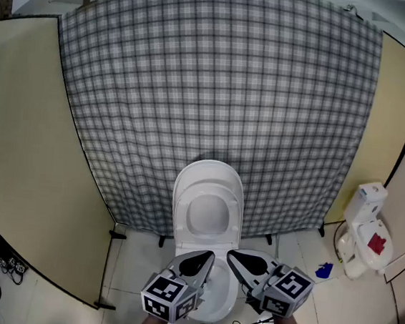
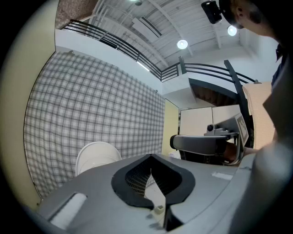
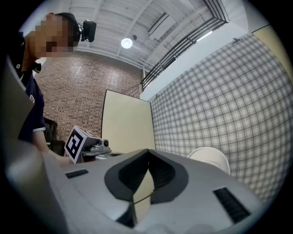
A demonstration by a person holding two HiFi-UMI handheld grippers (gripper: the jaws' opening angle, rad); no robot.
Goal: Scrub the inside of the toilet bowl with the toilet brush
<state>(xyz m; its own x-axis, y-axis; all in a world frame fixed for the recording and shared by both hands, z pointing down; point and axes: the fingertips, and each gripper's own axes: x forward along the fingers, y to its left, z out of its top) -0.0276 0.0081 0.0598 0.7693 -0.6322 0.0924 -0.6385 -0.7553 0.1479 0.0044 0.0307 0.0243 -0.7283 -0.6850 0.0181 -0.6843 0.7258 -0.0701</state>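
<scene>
A white toilet stands in the middle of the head view with its lid [image 1: 207, 207] raised against the checked cloth. Its bowl [image 1: 223, 296] is mostly hidden behind my two grippers. The left gripper [image 1: 210, 255] and the right gripper [image 1: 231, 255] are held side by side over the bowl, both pointing level at the lid. Each is shut with nothing between its jaws, as the left gripper view [image 2: 150, 156] and the right gripper view [image 3: 147, 151] show. A white object with a red patch [image 1: 367, 236] stands on the floor at the right. I cannot tell whether it holds the brush.
A checked cloth [image 1: 217, 87] hangs behind the toilet. Beige panels stand at the left [image 1: 17, 145] and right [image 1: 390, 120]. A small blue thing [image 1: 323, 270] lies on the floor by the white object. Cables lie at the lower left [image 1: 10, 267].
</scene>
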